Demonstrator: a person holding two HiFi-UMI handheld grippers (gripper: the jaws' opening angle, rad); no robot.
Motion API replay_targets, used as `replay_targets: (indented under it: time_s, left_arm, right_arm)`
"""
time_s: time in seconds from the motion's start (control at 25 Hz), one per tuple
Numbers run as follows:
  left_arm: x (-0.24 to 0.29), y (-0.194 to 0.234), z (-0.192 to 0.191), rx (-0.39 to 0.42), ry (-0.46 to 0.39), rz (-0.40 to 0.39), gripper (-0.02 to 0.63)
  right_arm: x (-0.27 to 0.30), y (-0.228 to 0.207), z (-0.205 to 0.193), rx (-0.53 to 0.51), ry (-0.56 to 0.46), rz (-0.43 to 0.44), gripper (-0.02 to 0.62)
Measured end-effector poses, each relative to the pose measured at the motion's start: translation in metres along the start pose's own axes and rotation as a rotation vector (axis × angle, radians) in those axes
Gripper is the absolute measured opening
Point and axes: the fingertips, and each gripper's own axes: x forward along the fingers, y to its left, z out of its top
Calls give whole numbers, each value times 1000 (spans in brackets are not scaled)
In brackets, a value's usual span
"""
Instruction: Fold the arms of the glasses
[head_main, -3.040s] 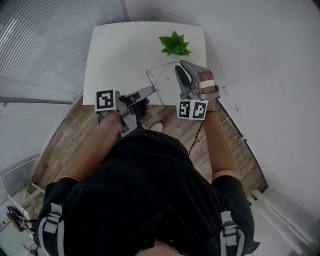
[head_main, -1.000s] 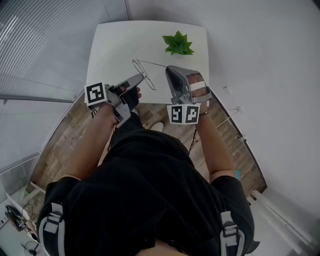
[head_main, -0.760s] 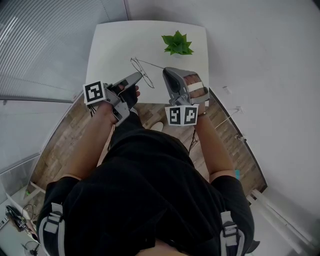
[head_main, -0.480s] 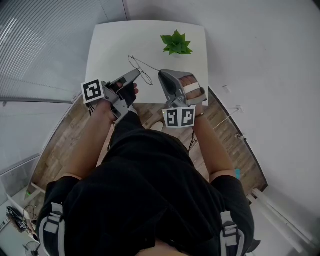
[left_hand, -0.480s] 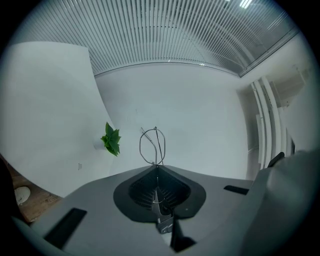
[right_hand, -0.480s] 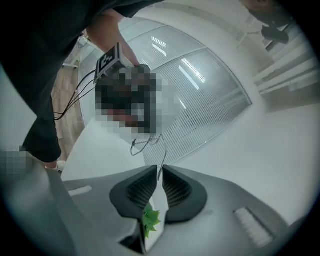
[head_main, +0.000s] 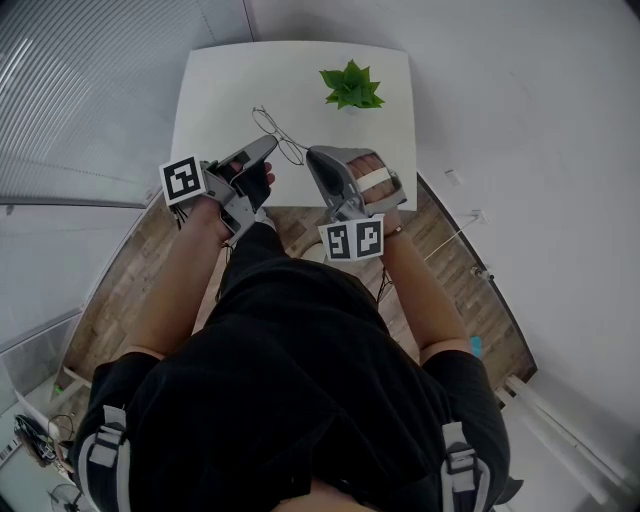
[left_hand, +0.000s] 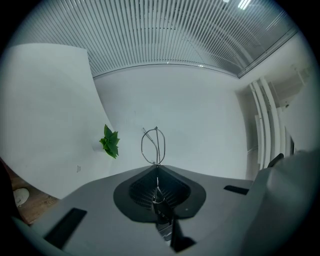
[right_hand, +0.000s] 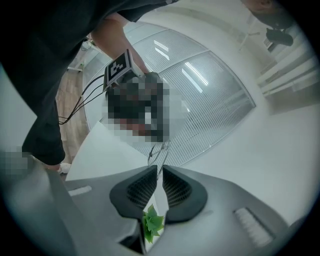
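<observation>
Left tool (left_hand: 157, 167) pinches one arm of the wire glasses (left_hand: 153, 146) over the white table (head_main: 230, 80); right tool (right_hand: 160, 172) stands narrowly parted beside them, with a green plant (head_main: 350, 87) beyond.

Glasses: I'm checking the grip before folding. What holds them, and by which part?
The left hand-held gripper holds the glasses by one thin arm, pinched between its pads. The right hand-held gripper is slightly open.
</observation>
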Motion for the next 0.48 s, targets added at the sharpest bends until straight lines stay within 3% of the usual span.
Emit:
replay_targets:
  time_s: [0.48]
  left_arm:
    - [-2, 1, 0, -1, -11, -19, 12]
  right_arm:
    - [0, 13, 6, -9, -35, 32, 51]
